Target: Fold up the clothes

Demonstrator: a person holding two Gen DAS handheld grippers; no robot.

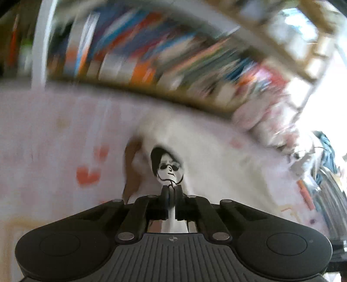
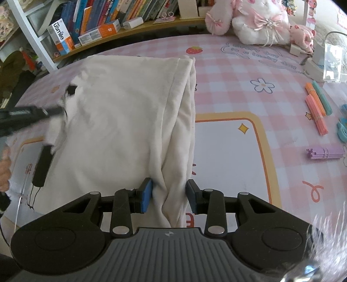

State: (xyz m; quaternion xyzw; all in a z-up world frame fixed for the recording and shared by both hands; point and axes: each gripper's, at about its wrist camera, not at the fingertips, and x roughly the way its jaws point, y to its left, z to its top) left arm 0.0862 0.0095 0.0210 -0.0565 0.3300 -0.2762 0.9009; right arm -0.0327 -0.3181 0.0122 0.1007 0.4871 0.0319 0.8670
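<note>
A white shirt (image 2: 121, 121) lies partly folded on the pink checked table mat (image 2: 227, 71), its folded edges stacked along its right side. My right gripper (image 2: 169, 194) is shut on a bunched fold at the shirt's near edge, with the blue pads (image 2: 145, 195) pressing the cloth from both sides. In the blurred left wrist view, my left gripper (image 1: 171, 192) is shut on the shirt (image 1: 208, 156) just below a black printed face (image 1: 168, 167). Seen from the right wrist, the left gripper (image 2: 61, 109) holds the shirt's left edge lifted off the mat.
A bookshelf (image 2: 104, 19) runs along the far edge. A pink and white plush toy (image 2: 258, 19) sits at the back right. Bundles of coloured sticks (image 2: 316, 108) and a clear box (image 2: 331, 63) lie at the right. A hand (image 2: 4, 169) shows at the left edge.
</note>
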